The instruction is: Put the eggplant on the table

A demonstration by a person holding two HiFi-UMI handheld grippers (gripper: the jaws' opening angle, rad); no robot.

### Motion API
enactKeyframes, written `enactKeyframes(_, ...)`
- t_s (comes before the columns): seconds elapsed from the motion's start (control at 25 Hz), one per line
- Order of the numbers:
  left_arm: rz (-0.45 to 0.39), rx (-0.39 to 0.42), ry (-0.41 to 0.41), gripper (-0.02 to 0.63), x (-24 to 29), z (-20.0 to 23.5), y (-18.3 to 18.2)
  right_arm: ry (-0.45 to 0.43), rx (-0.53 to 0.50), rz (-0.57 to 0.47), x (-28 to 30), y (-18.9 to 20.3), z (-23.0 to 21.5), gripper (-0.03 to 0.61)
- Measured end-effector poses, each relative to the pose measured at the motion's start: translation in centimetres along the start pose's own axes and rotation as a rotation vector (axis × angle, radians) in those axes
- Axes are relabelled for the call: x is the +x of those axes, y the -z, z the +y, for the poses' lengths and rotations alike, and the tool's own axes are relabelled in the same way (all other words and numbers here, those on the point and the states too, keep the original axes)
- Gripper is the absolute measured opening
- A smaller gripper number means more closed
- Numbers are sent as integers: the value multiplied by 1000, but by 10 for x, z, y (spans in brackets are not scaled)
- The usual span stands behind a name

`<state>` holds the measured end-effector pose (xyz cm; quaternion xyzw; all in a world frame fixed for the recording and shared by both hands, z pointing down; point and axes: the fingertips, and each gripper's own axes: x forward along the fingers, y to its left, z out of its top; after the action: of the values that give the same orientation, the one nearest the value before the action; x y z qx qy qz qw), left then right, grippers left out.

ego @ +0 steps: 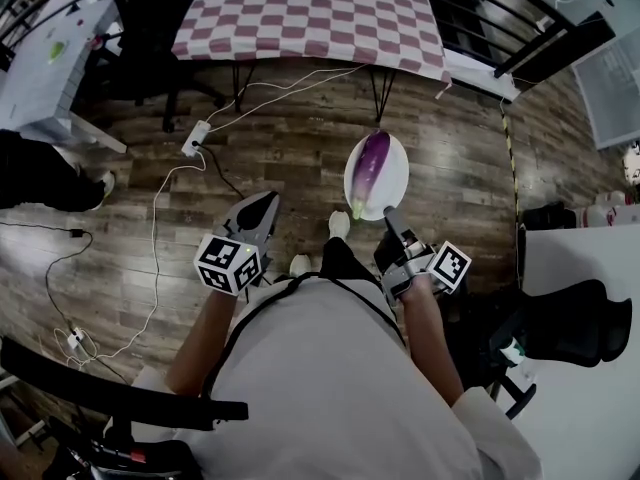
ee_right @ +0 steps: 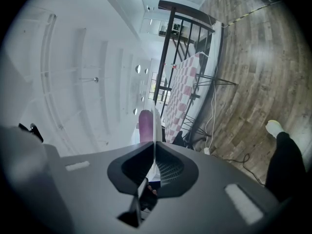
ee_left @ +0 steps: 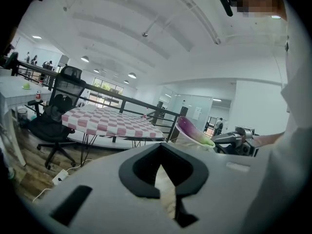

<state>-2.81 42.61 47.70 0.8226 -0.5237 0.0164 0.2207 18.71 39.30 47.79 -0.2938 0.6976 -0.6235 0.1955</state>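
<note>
Glossy purple eggplant (ego: 370,168), pale green at its tip, lay on a smooth white oval plate (ego: 396,180); right gripper (ego: 392,220) pinched the rim above the plank floor (ego: 290,138), short of the checked worktop (ego: 310,13); left gripper (ego: 262,208) stood closed.

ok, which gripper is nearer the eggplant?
Right. The right gripper grips the plate at its rim, beside the eggplant; the left gripper is off to the plate's left, touching nothing.

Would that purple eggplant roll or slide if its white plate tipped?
Probably: the long glossy purple eggplant lies loose on the smooth white round plate, so a tilt could slide it. Its rounded body may roll sideways. The right gripper pinches only the rim, so it likely feels tip-heavy.
</note>
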Motion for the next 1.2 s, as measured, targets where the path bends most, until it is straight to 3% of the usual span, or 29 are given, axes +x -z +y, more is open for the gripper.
enactKeyframes(0.6, 19, -12, -27, 6, 49, 38, -19, 6, 21, 34, 58, -37, -10, 20)
enactKeyframes(1.2, 25, -8, -89, 6, 162, 56, -70, 5, 41, 111, 132, -149, -20, 21)
